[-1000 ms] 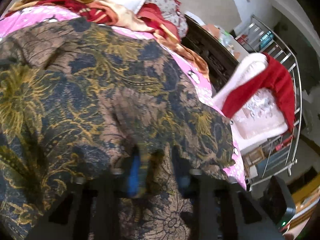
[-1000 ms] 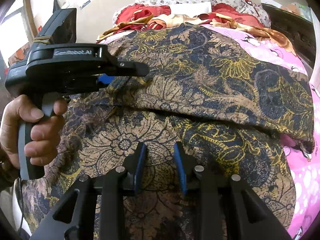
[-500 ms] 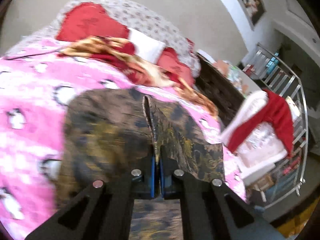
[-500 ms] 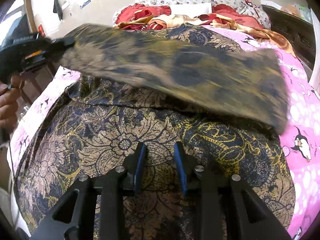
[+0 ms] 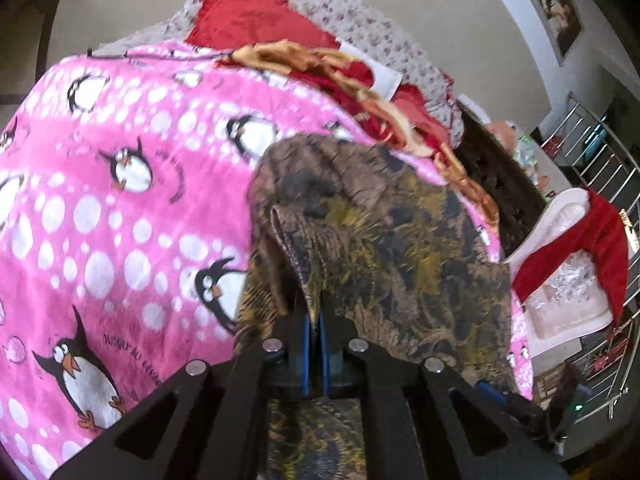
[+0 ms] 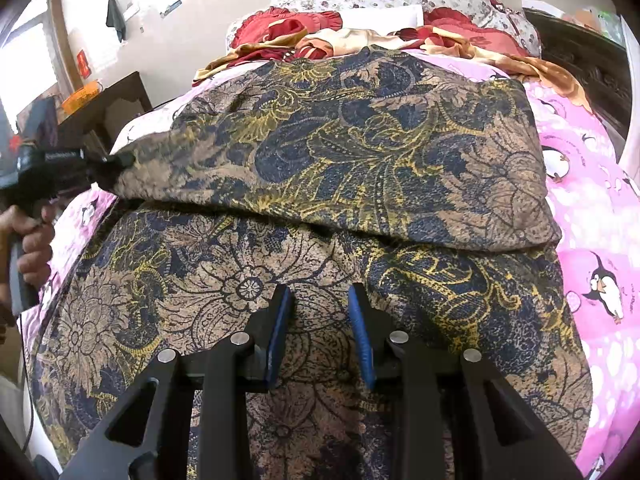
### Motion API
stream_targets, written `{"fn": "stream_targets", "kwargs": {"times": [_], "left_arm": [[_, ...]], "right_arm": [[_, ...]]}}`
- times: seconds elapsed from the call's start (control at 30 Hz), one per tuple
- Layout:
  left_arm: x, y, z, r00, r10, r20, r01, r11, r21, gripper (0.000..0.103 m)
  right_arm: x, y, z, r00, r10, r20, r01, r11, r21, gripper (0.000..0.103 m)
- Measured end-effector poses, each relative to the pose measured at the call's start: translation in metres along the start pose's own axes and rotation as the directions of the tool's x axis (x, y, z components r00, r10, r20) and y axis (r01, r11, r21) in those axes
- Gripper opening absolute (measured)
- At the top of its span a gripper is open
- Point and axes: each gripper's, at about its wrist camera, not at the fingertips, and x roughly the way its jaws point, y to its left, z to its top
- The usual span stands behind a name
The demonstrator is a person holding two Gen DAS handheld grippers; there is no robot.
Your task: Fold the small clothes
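The left claw is clamped on a corner of the brown, blue and gold patterned cloth, holding a folded layer raised toward the bed's left edge. The cloth spreads across the pink penguin blanket on the bed. The right claw hovers over the near part of the cloth, its 2 blue pads apart and gripping nothing
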Motion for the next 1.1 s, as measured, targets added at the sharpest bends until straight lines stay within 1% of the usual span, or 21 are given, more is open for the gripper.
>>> {"fn": "stream_targets", "kwargs": {"times": [0.07,0.17,0.23,0.27,0.3,0.37,0.4,0.47,0.5,0.53,0.57,0.6,0.63,0.7,0.8,0.87,0.9,0.97,1.0,1.07,1.1], "left_arm": [[0.008,0.001,-0.002,1.000,0.017,-0.026,-0.017,1.000,0.004,0.005],[0.004,0.000,-0.004,0.999,0.037,-0.030,-0.036,0.999,0.026,0.019],[-0.015,-0.006,-0.002,0.996,0.075,0.040,-0.077,0.996,0.048,0.035],[-0.025,-0.010,-0.001,0.992,0.093,0.085,-0.098,0.993,0.058,0.038],[-0.036,-0.018,0.000,0.984,0.107,0.140,-0.117,0.991,0.070,0.045],[-0.045,-0.036,0.002,0.973,0.109,0.202,-0.130,0.987,0.091,0.058],[-0.045,-0.046,0.002,0.971,0.100,0.218,-0.126,0.986,0.109,0.067],[-0.031,-0.069,0.001,0.975,0.099,0.201,-0.132,0.978,0.163,0.071],[-0.021,-0.074,0.001,0.979,0.095,0.180,-0.128,0.976,0.177,0.071],[-0.009,-0.077,0.001,0.982,0.103,0.156,-0.131,0.975,0.178,0.071],[0.001,-0.077,0.001,0.982,0.127,0.138,-0.150,0.973,0.175,0.071],[0.013,-0.076,0.000,0.980,0.162,0.118,-0.181,0.967,0.176,0.067],[0.029,-0.071,-0.001,0.968,0.235,0.089,-0.247,0.954,0.168,0.053],[0.051,-0.056,-0.007,0.941,0.337,0.035,-0.338,0.929,0.150,0.037],[0.051,-0.051,-0.019,0.948,0.305,0.092,-0.317,0.935,0.159,0.037],[0.048,-0.049,-0.020,0.949,0.296,0.106,-0.310,0.939,0.151,0.037],[0.048,-0.046,-0.020,0.954,0.282,0.103,-0.295,0.946,0.138,0.037],[0.045,-0.040,-0.020,0.960,0.259,0.105,-0.270,0.956,0.112,0.035],[0.044,-0.036,-0.020,0.962,0.251,0.108,-0.262,0.960,0.101,0.035],[0.044,-0.035,-0.020,0.964,0.245,0.107,-0.255,0.962,0.095,0.035],[0.044,-0.036,-0.020,0.963,0.247,0.107,-0.258,0.962,0.096,0.035]], "right_arm": [[0.000,0.000,0.000,1.000,0.002,-0.002,-0.002,1.000,-0.003,0.037],[0.001,0.004,0.001,1.000,0.010,-0.011,-0.010,1.000,-0.018,0.047],[0.003,0.009,0.003,0.999,0.045,-0.029,-0.046,0.998,-0.035,0.070],[0.004,0.011,0.004,0.997,0.068,-0.040,-0.070,0.997,-0.042,0.076],[0.005,0.015,0.005,0.994,0.097,-0.056,-0.100,0.994,-0.053,0.086],[0.008,0.020,0.006,0.993,0.089,-0.081,-0.095,0.993,-0.075,0.089],[0.009,0.023,0.007,0.993,0.073,-0.095,-0.081,0.994,-0.080,0.089],[0.009,0.027,0.011,0.992,0.042,-0.121,-0.053,0.994,-0.091,0.083],[0.004,0.028,0.015,0.993,0.009,-0.118,-0.018,0.997,-0.081,0.065],[-0.004,0.027,0.018,0.996,0.020,-0.089,-0.027,0.997,-0.072,0.049],[-0.014,0.023,0.023,0.998,0.032,-0.050,-0.035,0.997,-0.065,0.047],[-0.021,0.019,0.026,1.000,0.019,-0.015,-0.020,0.998,-0.062,0.046],[-0.031,0.012,0.034,0.998,-0.032,0.049,0.035,0.997,-0.064,0.041],[-0.040,-0.005,0.049,0.987,-0.116,0.106,0.121,0.992,-0.040,0.031],[-0.028,-0.050,0.069,0.982,-0.174,0.078,0.169,0.983,0.072,0.025],[-0.004,-0.082,0.067,0.977,-0.214,0.002,0.212,0.970,0.120,0.024],[0.012,-0.096,0.060,0.981,-0.184,-0.061,0.191,0.972,0.138,0.020],[0.016,-0.105,0.057,0.990,-0.136,-0.044,0.141,0.980,0.142,0.018],[0.015,-0.105,0.060,0.990,-0.126,-0.067,0.134,0.983,0.128,0.018],[0.008,-0.103,0.069,0.987,-0.133,-0.086,0.142,0.984,0.106,0.017],[0.003,-0.103,0.074,0.989,-0.135,-0.068,0.142,0.984,0.109,0.017]]}}
